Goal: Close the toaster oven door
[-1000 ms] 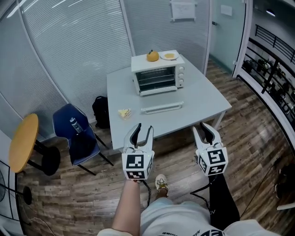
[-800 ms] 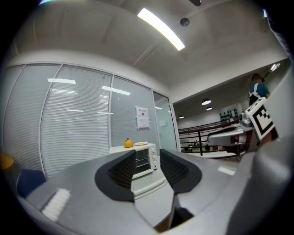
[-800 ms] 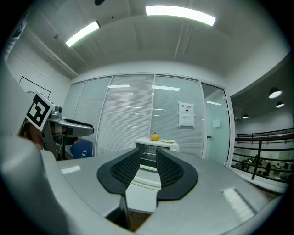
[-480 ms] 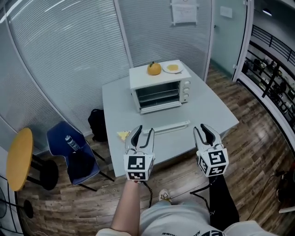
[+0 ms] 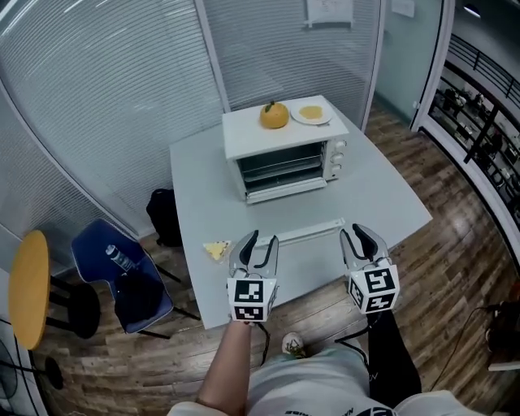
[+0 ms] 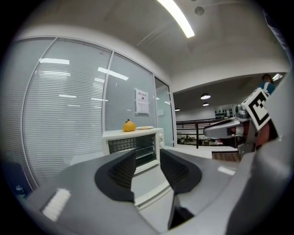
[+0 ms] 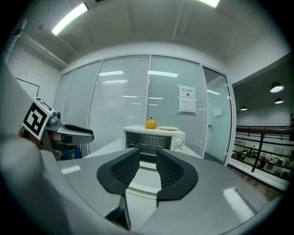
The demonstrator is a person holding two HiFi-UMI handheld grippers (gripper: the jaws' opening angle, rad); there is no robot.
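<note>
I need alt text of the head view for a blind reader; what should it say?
A person holds the left gripper and right gripper, both open and empty, over the near edge of a grey table; farther back stands a white toaster oven, door down, an orange and a plate on top.

This looks like an office interior. Glass partition walls (image 5: 276, 49) with lowered blinds (image 5: 106, 106) enclose it. A paper notice (image 5: 329, 10) hangs on one, and strip lights (image 6: 177, 18) line the ceiling.
</note>
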